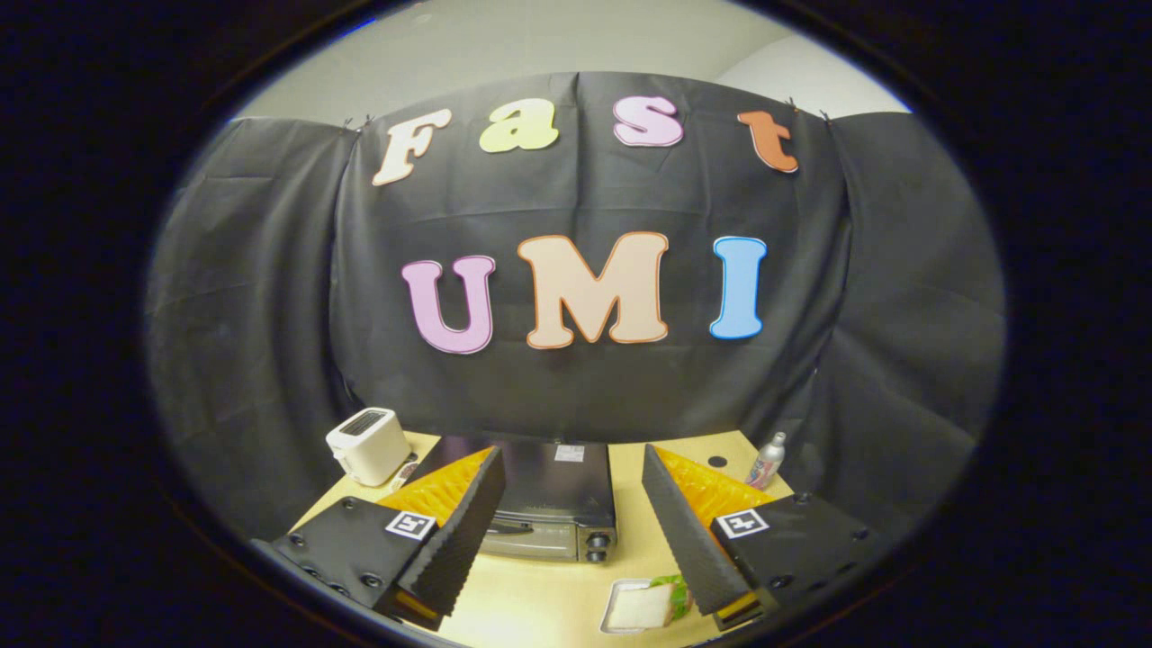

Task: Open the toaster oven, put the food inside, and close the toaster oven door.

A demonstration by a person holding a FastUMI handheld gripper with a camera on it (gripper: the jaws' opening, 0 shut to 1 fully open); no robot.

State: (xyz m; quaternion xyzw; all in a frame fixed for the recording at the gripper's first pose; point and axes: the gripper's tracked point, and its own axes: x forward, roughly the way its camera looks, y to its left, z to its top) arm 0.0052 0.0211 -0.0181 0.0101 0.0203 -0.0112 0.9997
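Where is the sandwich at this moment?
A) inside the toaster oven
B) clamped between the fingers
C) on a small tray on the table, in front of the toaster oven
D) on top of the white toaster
C: the sandwich lies on a small tray on the table, nearer than the closed toaster oven, while the gripper fingers are spread wide and hold nothing.
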